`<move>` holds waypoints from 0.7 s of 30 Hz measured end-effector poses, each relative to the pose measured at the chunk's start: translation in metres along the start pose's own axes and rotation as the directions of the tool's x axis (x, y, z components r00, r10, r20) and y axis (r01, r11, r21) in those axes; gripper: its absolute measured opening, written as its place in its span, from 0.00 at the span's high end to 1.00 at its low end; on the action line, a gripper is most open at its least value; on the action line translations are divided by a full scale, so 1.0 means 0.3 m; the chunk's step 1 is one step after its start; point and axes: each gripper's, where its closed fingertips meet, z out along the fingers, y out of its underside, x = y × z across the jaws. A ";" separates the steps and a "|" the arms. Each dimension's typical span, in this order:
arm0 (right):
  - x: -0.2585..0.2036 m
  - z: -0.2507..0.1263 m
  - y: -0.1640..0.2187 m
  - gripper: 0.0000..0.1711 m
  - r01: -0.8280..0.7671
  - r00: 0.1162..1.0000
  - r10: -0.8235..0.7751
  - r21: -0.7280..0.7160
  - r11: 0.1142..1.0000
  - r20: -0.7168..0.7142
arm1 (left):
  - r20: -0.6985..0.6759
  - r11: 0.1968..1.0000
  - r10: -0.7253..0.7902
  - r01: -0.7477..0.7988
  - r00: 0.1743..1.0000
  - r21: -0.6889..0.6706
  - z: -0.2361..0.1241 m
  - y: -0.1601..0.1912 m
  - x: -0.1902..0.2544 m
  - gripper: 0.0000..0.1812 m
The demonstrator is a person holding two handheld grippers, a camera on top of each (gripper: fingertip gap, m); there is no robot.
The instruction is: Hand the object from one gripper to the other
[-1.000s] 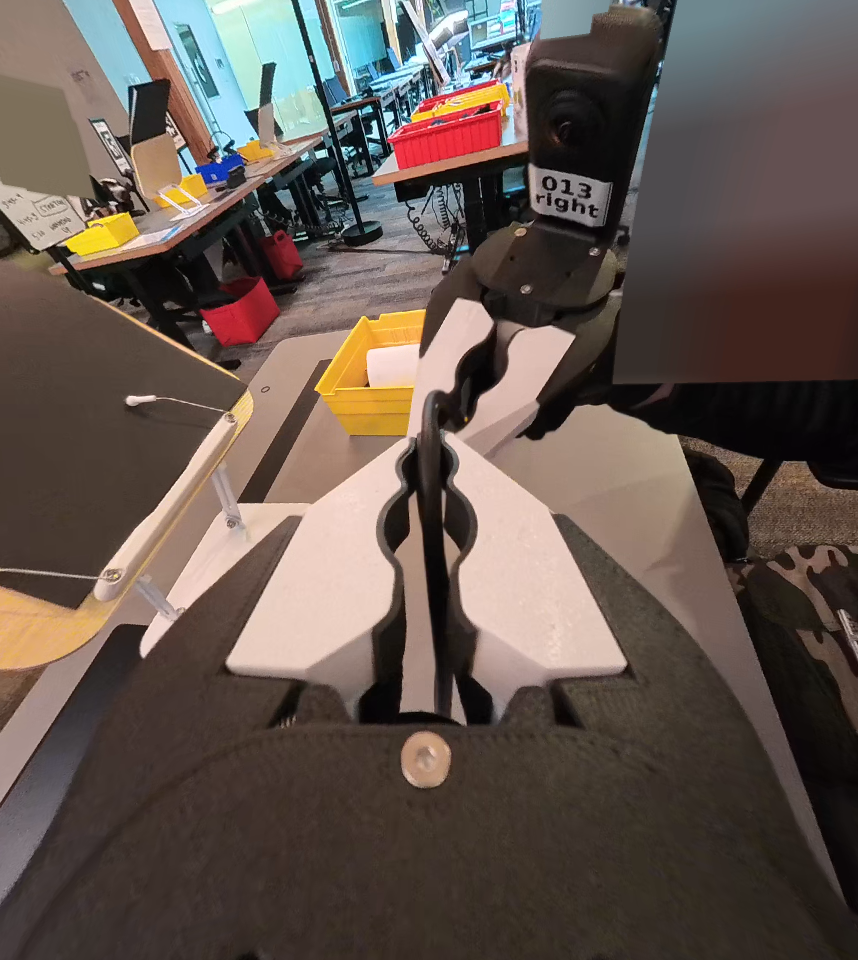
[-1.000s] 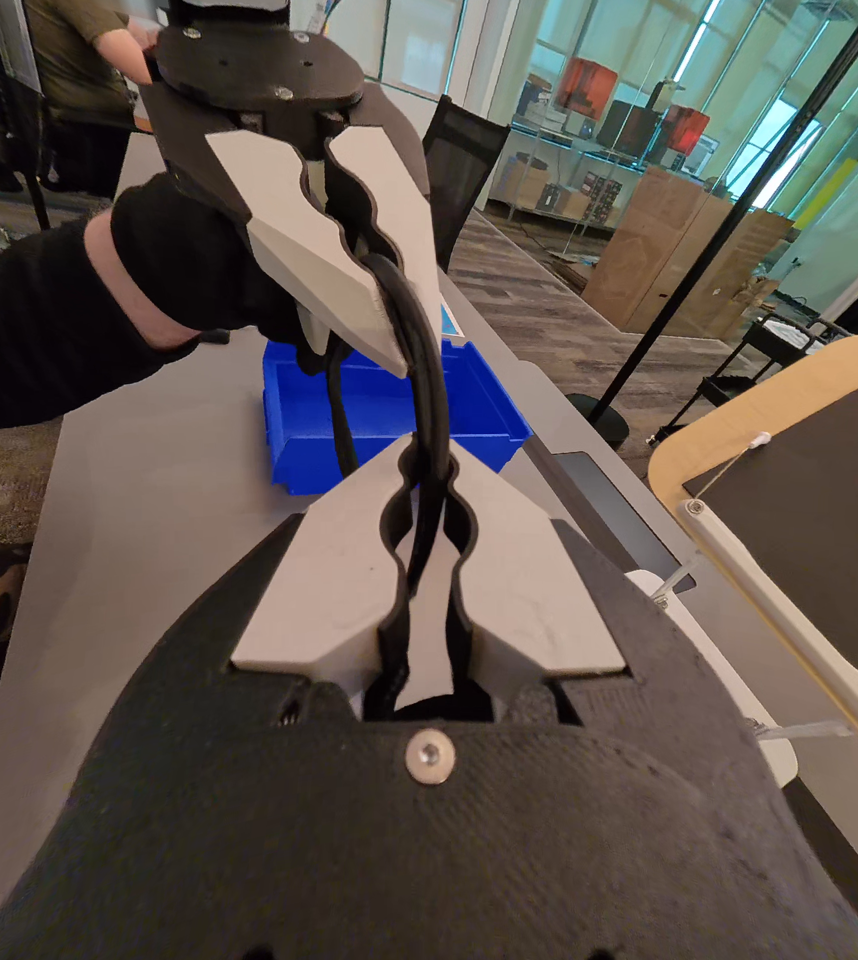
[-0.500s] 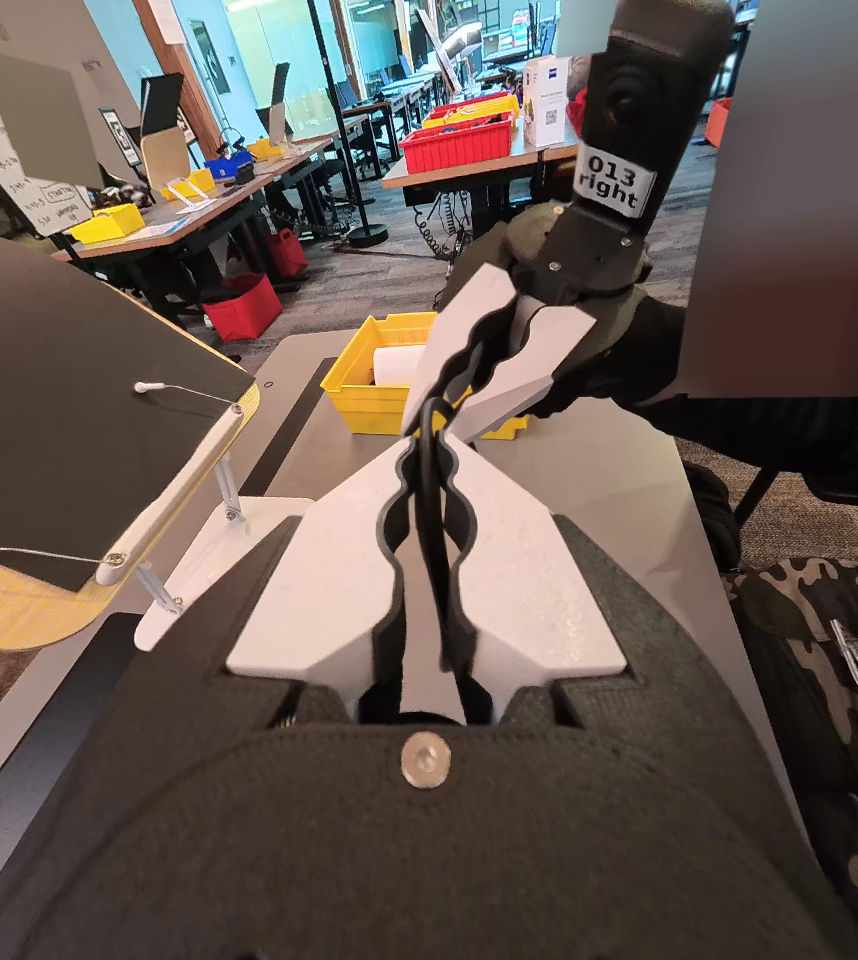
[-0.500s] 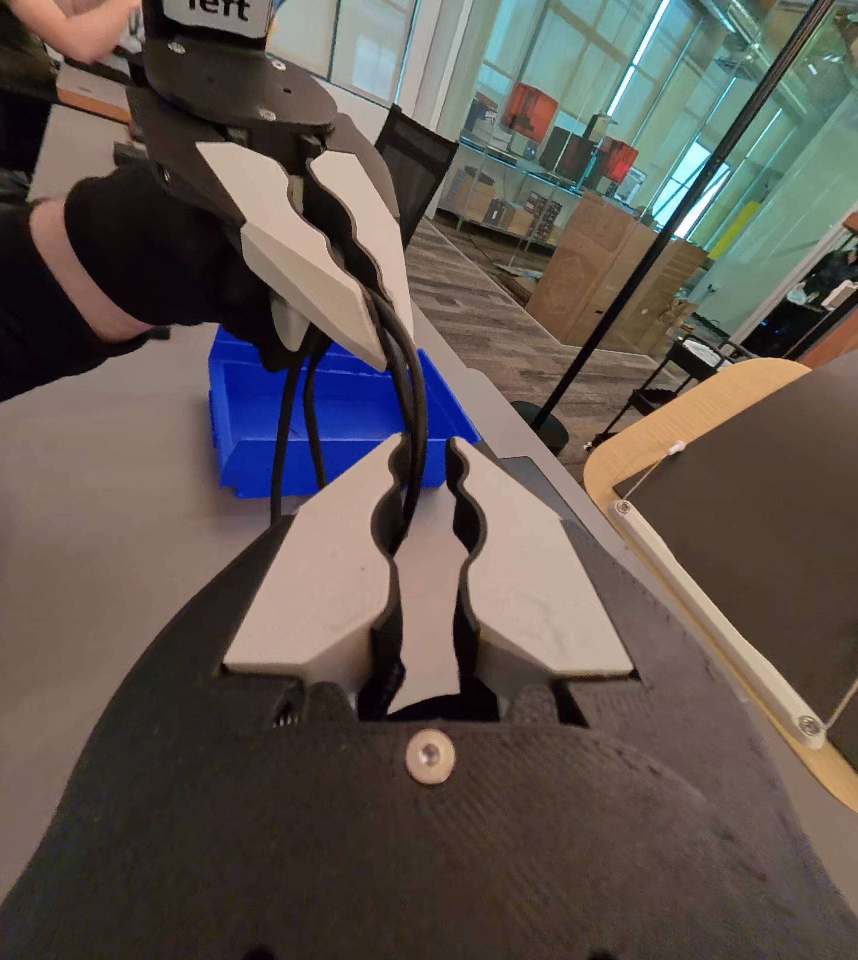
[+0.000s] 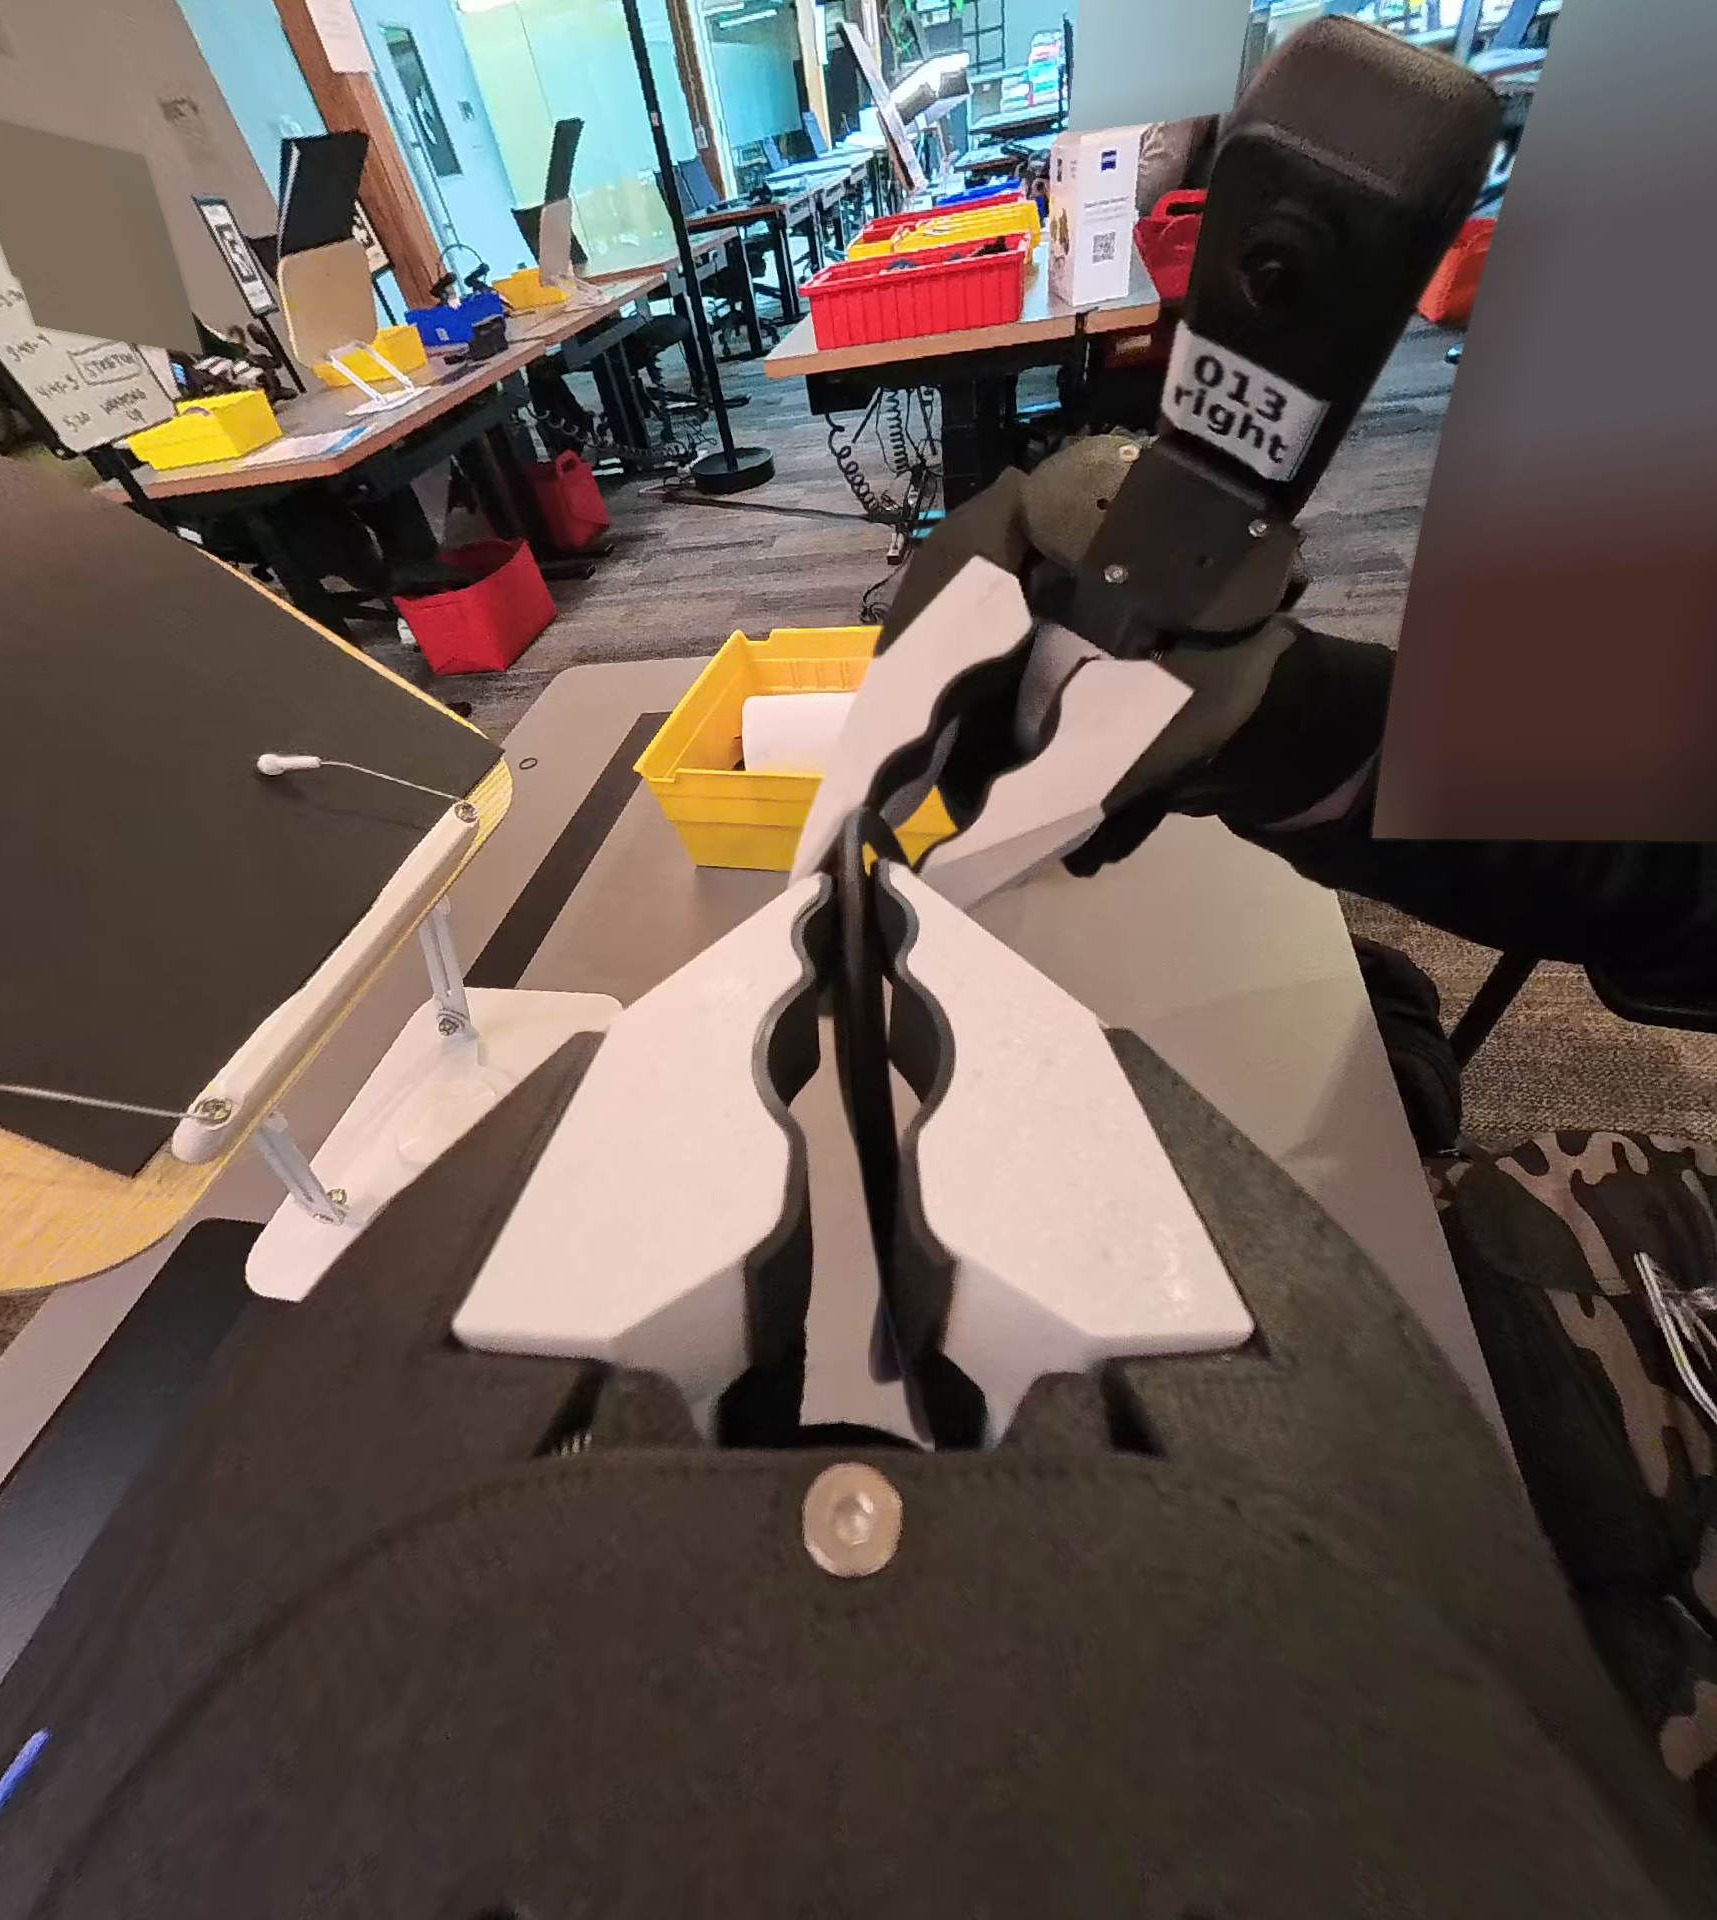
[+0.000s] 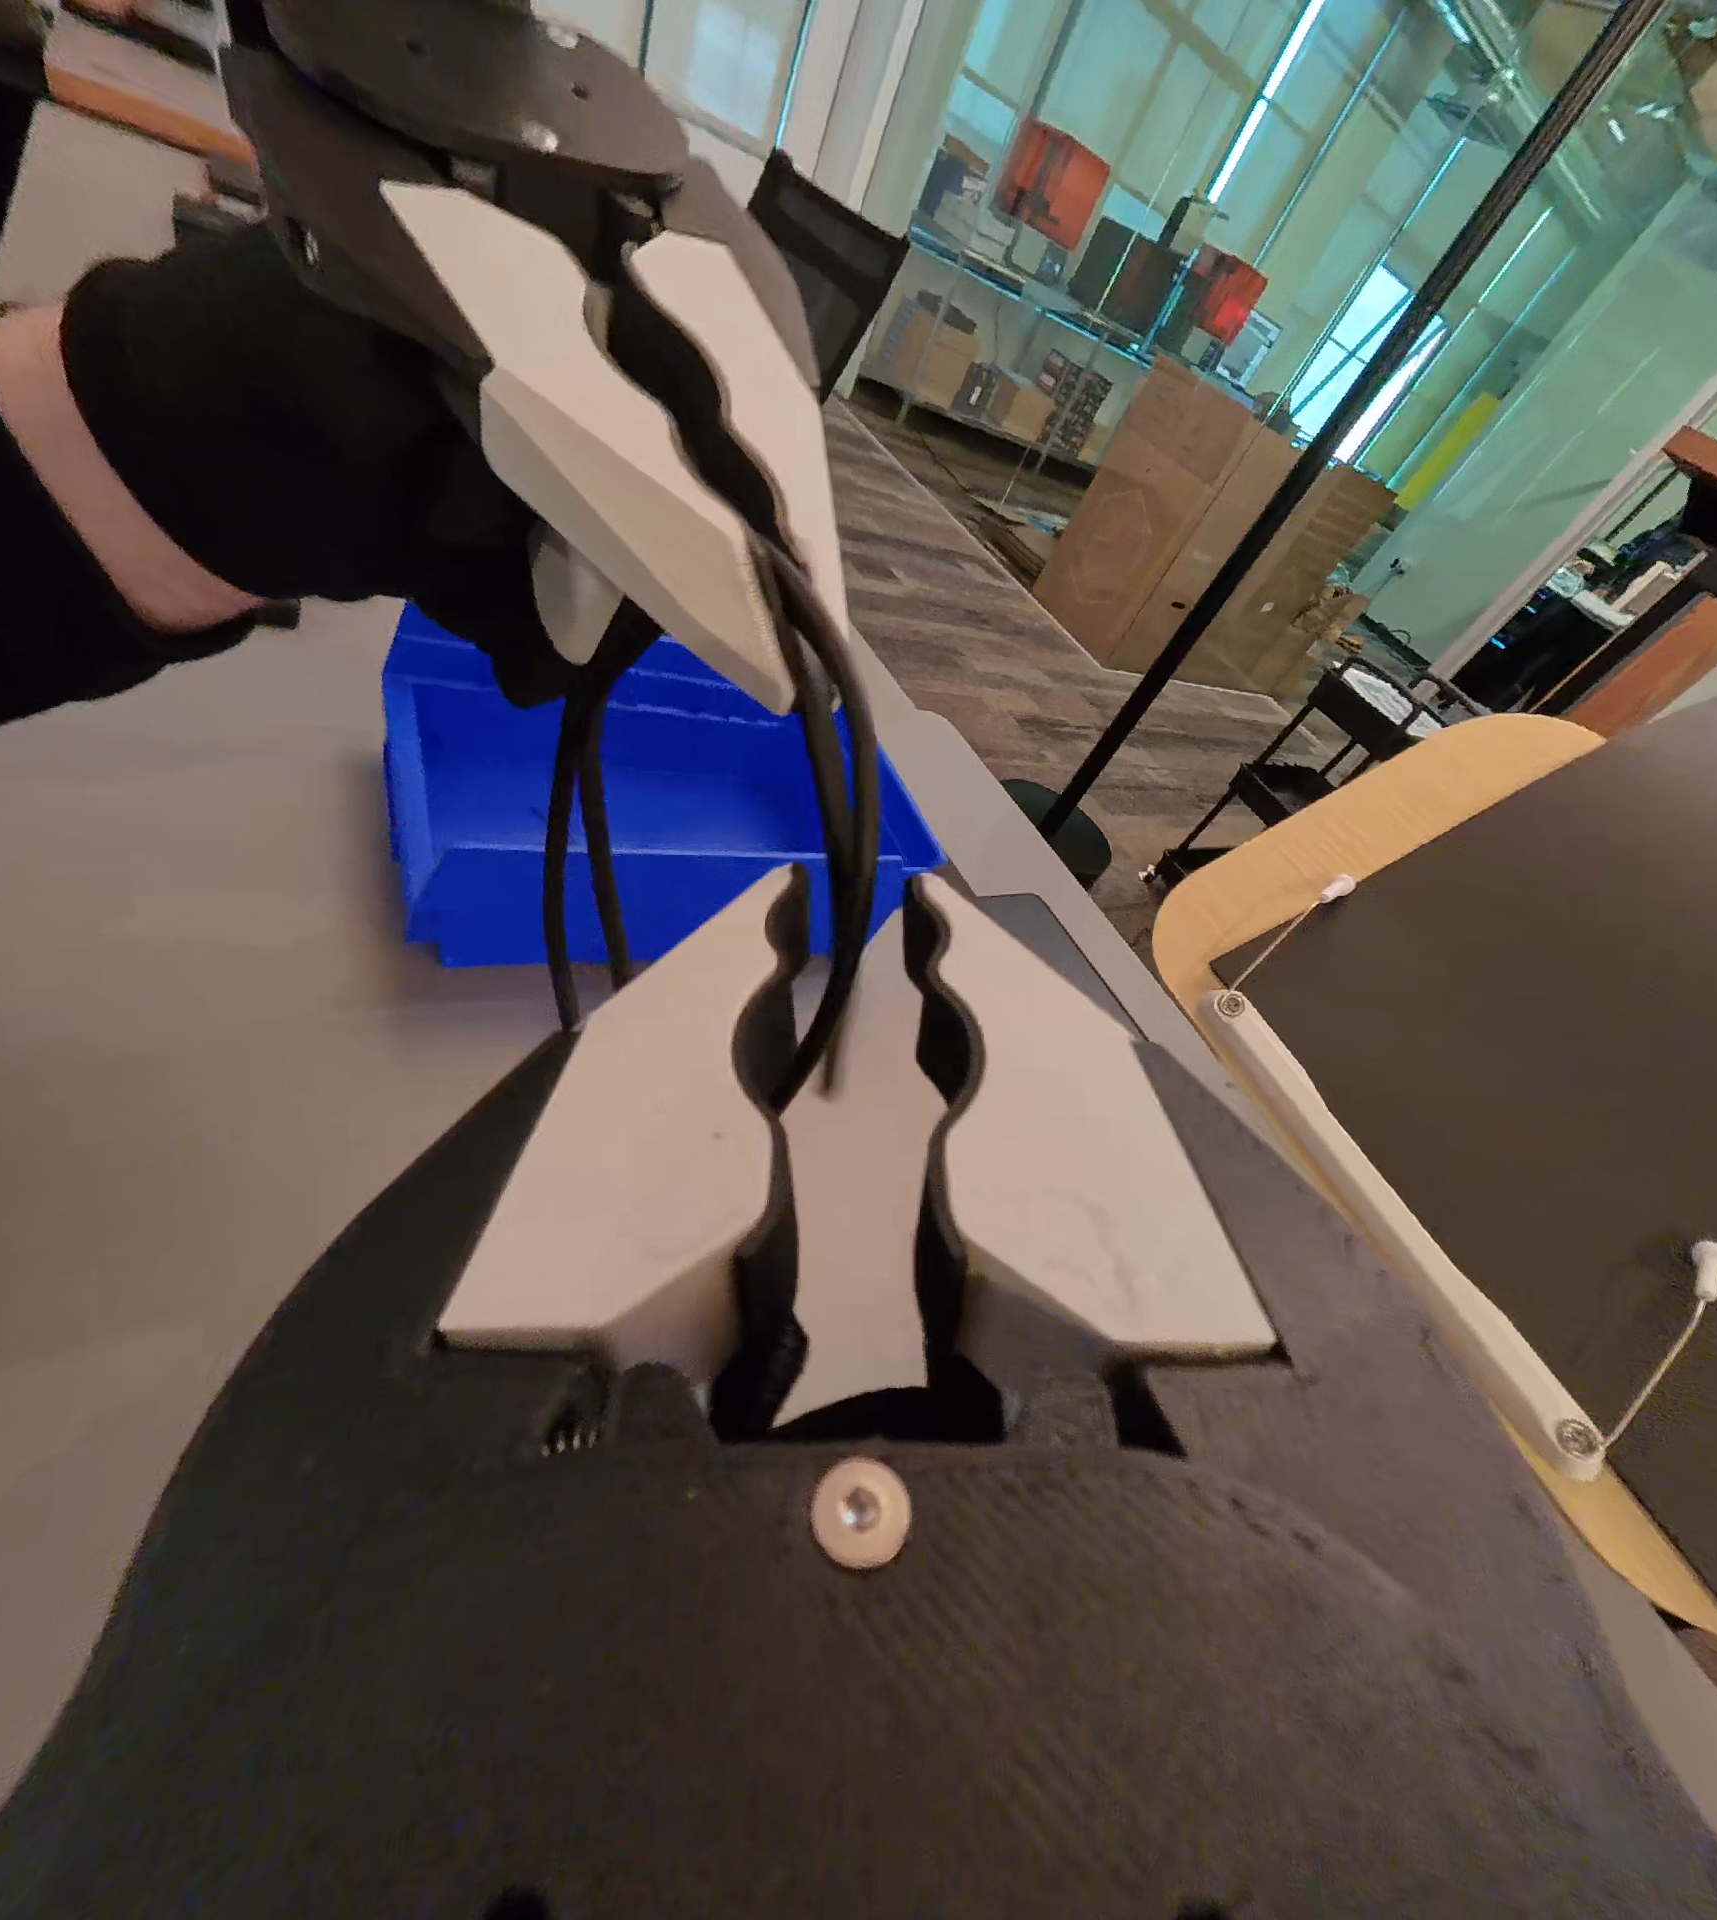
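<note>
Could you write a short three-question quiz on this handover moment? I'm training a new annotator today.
1. True or false: the left gripper is shut on the black cable.
2. Are the right gripper's jaws open or shut?
3. Which bin lies behind the left gripper in the right wrist view: A) red, B) blue, C) yellow?

Key: 1 true; 2 open; 3 B, the blue bin.

The left gripper (image 5: 856, 904) has its fingers pressed together, tips pointing toward the right gripper (image 6: 854, 914). The right gripper's fingers stand apart with a clear gap. Black-gloved hands (image 6: 282, 436) hold both tools, tips nearly meeting.
</note>
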 end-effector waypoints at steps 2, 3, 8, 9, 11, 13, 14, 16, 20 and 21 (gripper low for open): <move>-0.006 0.010 -0.001 0.91 0.010 1.000 -0.010 -0.006 1.000 -0.006 | 0.001 1.000 -0.001 0.001 1.000 -0.004 0.006 0.002 0.003 0.98; -0.011 0.014 -0.003 0.89 0.005 1.000 -0.005 -0.004 1.000 -0.003 | 0.008 1.000 -0.002 0.002 1.000 -0.013 0.010 0.007 0.000 0.98; 0.048 0.020 0.008 0.86 0.124 0.973 -0.141 -0.097 0.988 -0.184 | 0.075 0.997 -0.071 0.073 0.995 -0.023 0.020 0.016 -0.035 0.98; 0.064 0.018 0.007 0.86 0.157 0.955 -0.182 -0.122 0.980 -0.234 | 0.086 0.995 -0.102 0.103 0.991 -0.006 0.021 0.011 -0.044 0.98; 0.093 0.012 0.001 0.86 0.226 0.905 -0.270 -0.167 0.960 -0.328 | 0.112 0.989 -0.151 0.150 0.982 0.018 0.024 0.010 -0.064 0.98; 0.103 0.014 0.007 0.84 0.276 0.863 -0.342 -0.220 0.936 -0.371 | 0.136 0.982 -0.190 0.188 0.972 0.026 0.030 0.019 -0.079 0.98; 0.105 0.016 0.007 0.84 0.289 0.848 -0.363 -0.236 0.928 -0.388 | 0.141 0.979 -0.204 0.202 0.969 0.033 0.032 0.021 -0.084 0.99; 0.110 0.022 0.016 0.88 0.306 0.818 -0.403 -0.283 0.909 -0.410 | 0.147 0.973 -0.231 0.226 0.962 0.048 0.037 0.022 -0.089 0.98; 0.112 0.024 0.021 0.99 0.337 0.784 -0.450 -0.314 0.887 -0.428 | 0.149 0.968 -0.249 0.243 0.957 0.059 0.038 0.024 -0.095 0.98; 0.113 0.020 0.015 0.99 0.334 0.785 -0.440 -0.301 0.893 -0.435 | 0.143 0.968 -0.251 0.244 0.957 0.066 0.036 0.020 -0.094 0.98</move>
